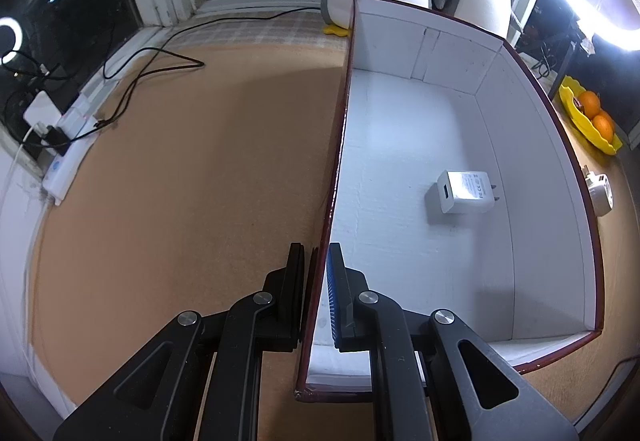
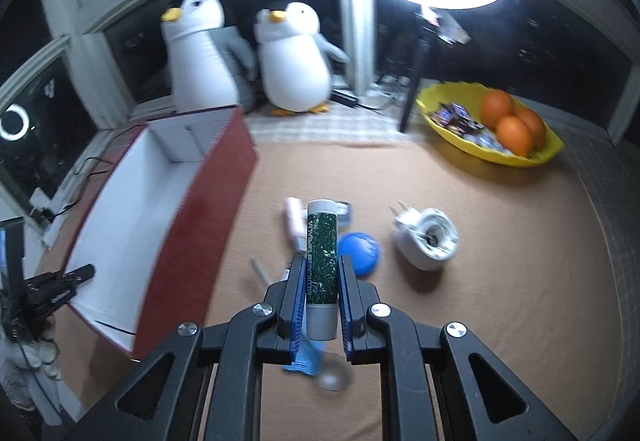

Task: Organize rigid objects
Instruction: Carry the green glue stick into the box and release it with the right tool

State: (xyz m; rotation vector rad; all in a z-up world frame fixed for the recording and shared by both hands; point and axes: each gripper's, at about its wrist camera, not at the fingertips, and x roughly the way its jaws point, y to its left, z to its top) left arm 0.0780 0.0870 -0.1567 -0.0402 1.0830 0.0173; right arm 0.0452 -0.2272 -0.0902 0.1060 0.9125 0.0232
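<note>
My right claw [image 2: 320, 293] pinches a green tube [image 2: 321, 261], lifted clear of the table above the leftover clutter, a blue lid [image 2: 360, 247] and a white plug [image 2: 426, 237]. My left claw [image 1: 316, 281] is clamped on the near wall of the red box [image 1: 400, 145], steadying it; a white charger [image 1: 464, 192] already lies inside. I judge this the carry step: next I swing the tube over the wall and release.

Left gripper [image 1: 316, 261] on box wall [image 1: 326, 209]

A: What's on the tan cloth-covered table [image 2: 500, 261] I'm working over?

B: I see the red cardboard box [image 2: 208, 209] at its left, yellow fruit bowl [image 2: 460, 143] far right corner, blue round lid [image 2: 360, 247] and white plug adapter [image 2: 426, 241] mid-table.
</note>
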